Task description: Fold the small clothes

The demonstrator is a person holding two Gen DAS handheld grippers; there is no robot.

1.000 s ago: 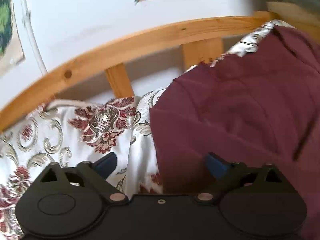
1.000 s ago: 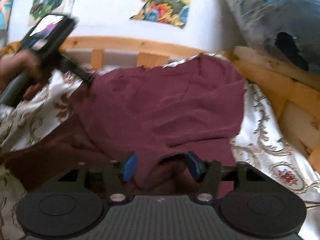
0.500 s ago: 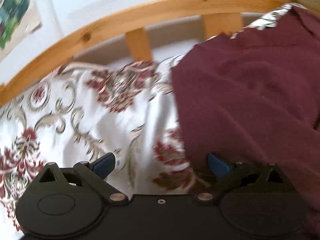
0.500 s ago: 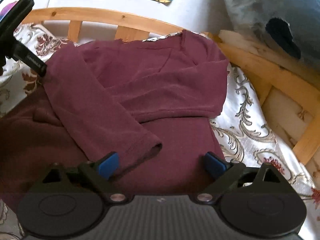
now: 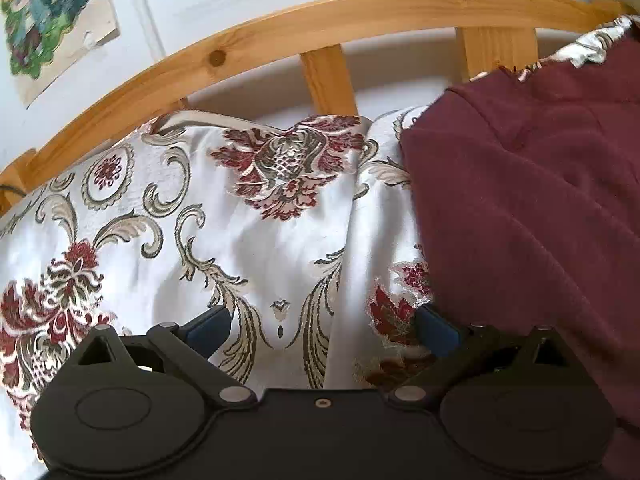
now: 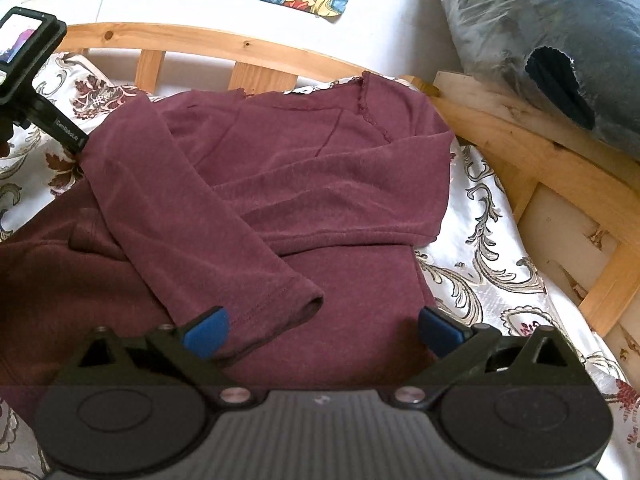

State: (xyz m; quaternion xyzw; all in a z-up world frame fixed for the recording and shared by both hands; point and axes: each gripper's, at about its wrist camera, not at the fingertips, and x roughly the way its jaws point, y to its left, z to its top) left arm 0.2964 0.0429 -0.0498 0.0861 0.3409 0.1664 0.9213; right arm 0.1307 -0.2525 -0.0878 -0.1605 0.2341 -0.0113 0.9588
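Maroon shirt (image 6: 304, 184) lies on the bed (image 5: 248, 240) with both sleeves crossed over its front, and with my left tongs (image 5: 322, 326) and right tongs (image 6: 320, 326) both wide and empty, I'd pinch the hem corners evenly.

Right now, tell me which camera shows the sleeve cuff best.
The right wrist view: the folded sleeve's cuff lies whole, just ahead of the open right tool. The left wrist view shows only the maroon shirt's left edge beside the open left tool; no cuff.
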